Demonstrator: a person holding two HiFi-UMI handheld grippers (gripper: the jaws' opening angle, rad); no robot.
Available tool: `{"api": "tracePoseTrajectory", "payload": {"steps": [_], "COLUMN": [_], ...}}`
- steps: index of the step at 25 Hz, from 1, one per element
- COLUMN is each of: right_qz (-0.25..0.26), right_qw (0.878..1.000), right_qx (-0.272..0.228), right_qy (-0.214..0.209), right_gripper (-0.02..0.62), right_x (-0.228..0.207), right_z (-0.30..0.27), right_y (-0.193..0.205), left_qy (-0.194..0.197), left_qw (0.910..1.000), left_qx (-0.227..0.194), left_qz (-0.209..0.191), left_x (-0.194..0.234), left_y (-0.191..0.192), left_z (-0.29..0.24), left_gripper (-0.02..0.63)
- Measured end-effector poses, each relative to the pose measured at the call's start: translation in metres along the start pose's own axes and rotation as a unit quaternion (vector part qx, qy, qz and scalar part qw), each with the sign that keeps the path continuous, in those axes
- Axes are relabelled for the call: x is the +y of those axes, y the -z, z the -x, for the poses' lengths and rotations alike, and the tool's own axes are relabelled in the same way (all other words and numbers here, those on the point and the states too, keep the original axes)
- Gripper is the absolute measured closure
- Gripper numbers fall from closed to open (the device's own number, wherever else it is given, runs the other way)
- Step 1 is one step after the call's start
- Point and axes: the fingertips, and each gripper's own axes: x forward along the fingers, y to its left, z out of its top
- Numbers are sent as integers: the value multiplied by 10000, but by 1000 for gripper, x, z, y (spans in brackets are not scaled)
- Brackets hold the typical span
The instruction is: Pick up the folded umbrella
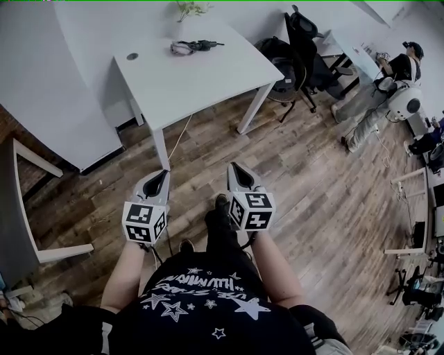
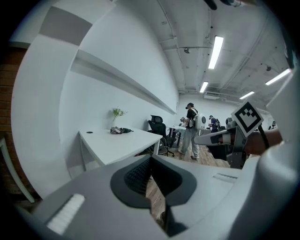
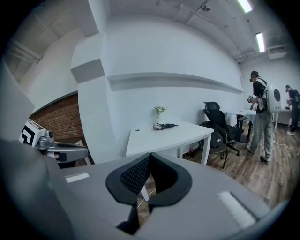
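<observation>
The folded umbrella (image 1: 191, 47), dark with a pale strap, lies at the far edge of the white table (image 1: 201, 80), next to a small plant. It also shows small in the left gripper view as the umbrella (image 2: 121, 131) and in the right gripper view as the umbrella (image 3: 164, 126). My left gripper (image 1: 164, 173) and right gripper (image 1: 234, 166) hang side by side over the wood floor, well short of the table. Both point toward it. The left gripper (image 2: 151, 159) and right gripper (image 3: 151, 155) have their jaws closed together with nothing between them.
A plant (image 1: 189, 10) stands behind the umbrella. A black office chair (image 1: 298, 48) and bags sit right of the table. A person (image 1: 388, 83) stands at far right by another desk. A white frame (image 1: 28, 208) stands at left near a brick wall.
</observation>
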Motion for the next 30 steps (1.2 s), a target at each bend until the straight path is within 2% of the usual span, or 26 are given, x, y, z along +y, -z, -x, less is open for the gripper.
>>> {"api": "tracePoseTrajectory", "payload": {"steps": [6,10,14,18,26,30], "right_qz": [309,358,444,425,590,677], "right_qw": [9994,9988,9983,9968,9920,9895], "right_qx": [101,132,88,202,442,470], "right_qy": [-119,-298,-376,-649,-1023,-1186], "right_gripper": [578,578,578,578,578,578], "right_x": [-9,-23,-50,-77,-133,-155], "right_z": [-41,-83,-132,-187,-275,-307], "right_y": [-4,-13,-34,-52,-93,-106], "left_qy": [-71,-313,-566,-801,-1183,-1342], "left_qw": [10000,9995,9983,9966,9925,9905], "left_qx": [35,86,108,186,172,169], "left_qz": [-24,-5,40,42,256,239], "left_x": [12,33,52,69,81,86], "left_y": [-8,-13,-24,-36,-72,-83], "left_z": [-32,-62,-102,-151,-240,-278], "left_gripper": [603,603,603,603,603,603]}}
